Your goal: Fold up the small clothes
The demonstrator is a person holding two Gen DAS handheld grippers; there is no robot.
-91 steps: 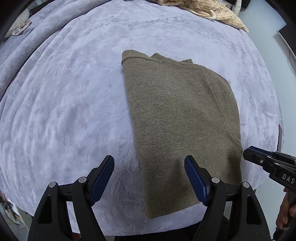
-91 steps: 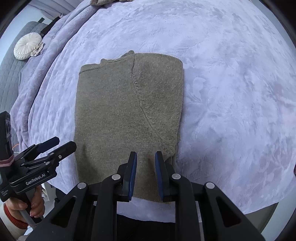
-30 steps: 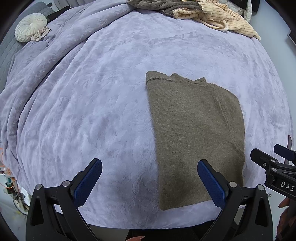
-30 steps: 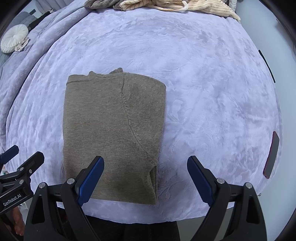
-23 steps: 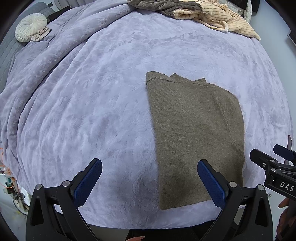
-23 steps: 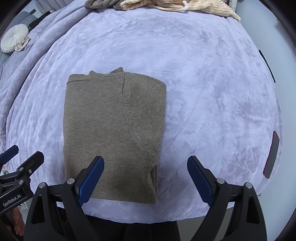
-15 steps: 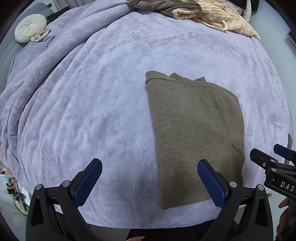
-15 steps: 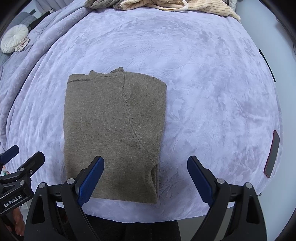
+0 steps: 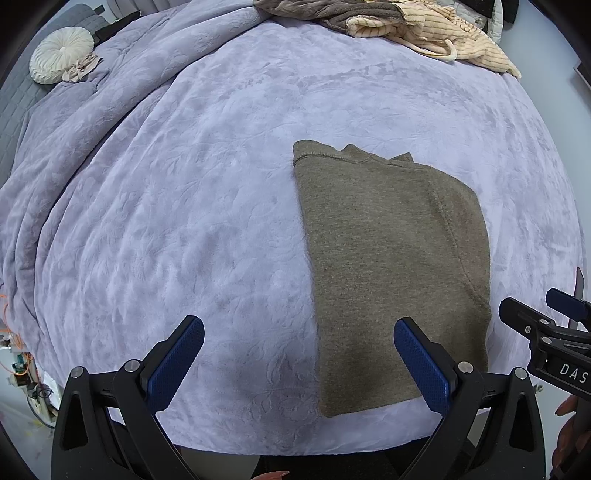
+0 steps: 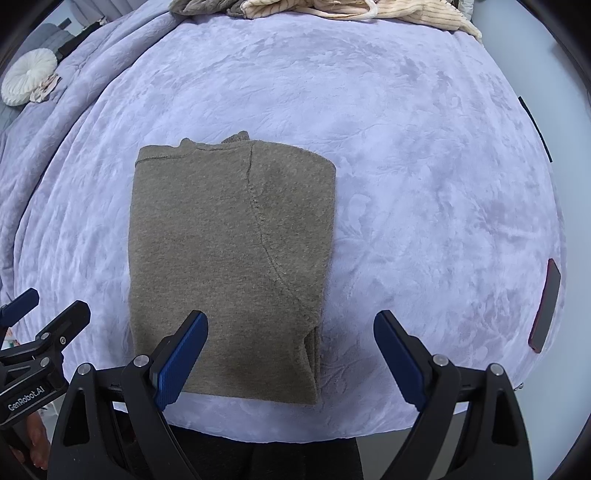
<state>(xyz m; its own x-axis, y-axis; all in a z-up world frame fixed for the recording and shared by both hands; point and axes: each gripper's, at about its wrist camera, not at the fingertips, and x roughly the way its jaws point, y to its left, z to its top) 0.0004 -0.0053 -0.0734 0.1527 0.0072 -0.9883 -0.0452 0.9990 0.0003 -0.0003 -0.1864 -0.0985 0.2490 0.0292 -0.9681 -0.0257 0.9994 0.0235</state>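
Folded olive sweater (image 10: 229, 266) between "GenRobot.AI" left claw (image 10: 44, 306) and "DAS" right claw (image 9: 539, 310)

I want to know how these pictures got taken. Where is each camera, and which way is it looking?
Left wrist: rides on the left hand-held gripper, looking down its open fingers at the lavender blanket; folded olive sweater lies right of centre.
Right wrist: rides on the right hand-held gripper, open too, with the sweater left of centre.
Both share the sweater, blanket, round white cushion, clothes pile, and each sees the other gripper.
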